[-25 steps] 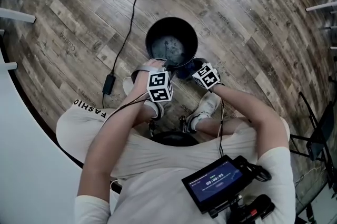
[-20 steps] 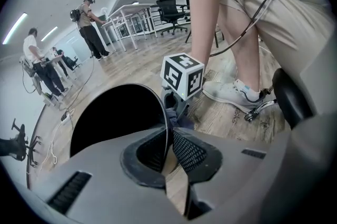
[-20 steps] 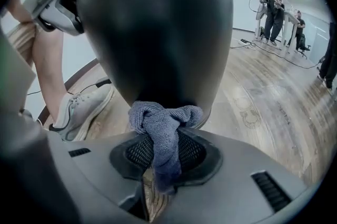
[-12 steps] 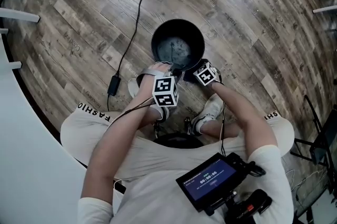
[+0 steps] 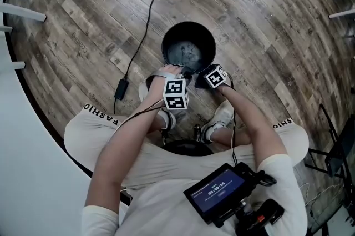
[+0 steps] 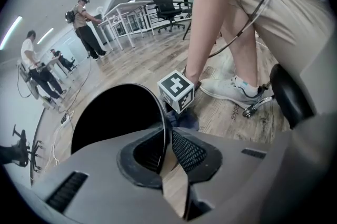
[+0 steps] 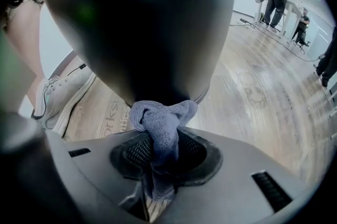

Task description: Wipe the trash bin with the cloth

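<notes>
Black trash bin (image 5: 168, 38): upright on wood-plank floor (image 5: 266, 24), just far of person's sneakers (image 5: 222, 114)
Left claw (image 6: 167, 150): clenched on bin's near rim, thin edge between pads
Right claw (image 7: 160, 152): grasping bunched blue-grey cloth (image 7: 163, 120); cloth pressed against bin's outer wall, near right side

The bin (image 7: 142, 33) is blurred and cut off at the top edge in the right gripper view, its inside shows only black in the left gripper view, and the print on the screen (image 5: 221, 191) is too small to read.
</notes>
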